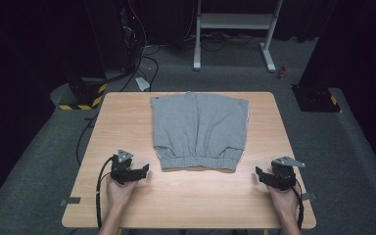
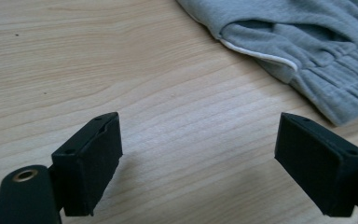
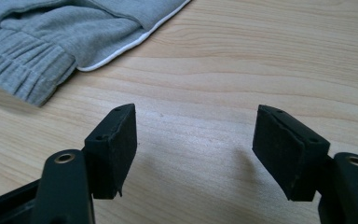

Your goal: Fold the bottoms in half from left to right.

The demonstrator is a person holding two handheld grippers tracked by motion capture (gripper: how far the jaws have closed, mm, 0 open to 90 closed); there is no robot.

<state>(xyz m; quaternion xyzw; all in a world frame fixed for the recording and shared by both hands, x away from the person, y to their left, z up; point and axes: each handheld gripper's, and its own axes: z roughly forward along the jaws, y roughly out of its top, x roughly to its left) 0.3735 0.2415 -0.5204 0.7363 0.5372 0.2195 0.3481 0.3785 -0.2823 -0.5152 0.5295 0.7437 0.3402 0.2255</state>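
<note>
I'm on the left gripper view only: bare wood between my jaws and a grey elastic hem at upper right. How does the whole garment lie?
Observer: The grey garment lies folded flat mid-table, elastic hem toward the person.
Operator: Where is the other gripper?
Observer: The right gripper sits off the hem's right corner, not touching the cloth.
Operator: Is it holding anything?
Observer: No. The right gripper view shows its jaws apart over bare table.
Operator: And mine, from above?
Observer: The left gripper rests off the hem's left corner, clear of the cloth.
</note>
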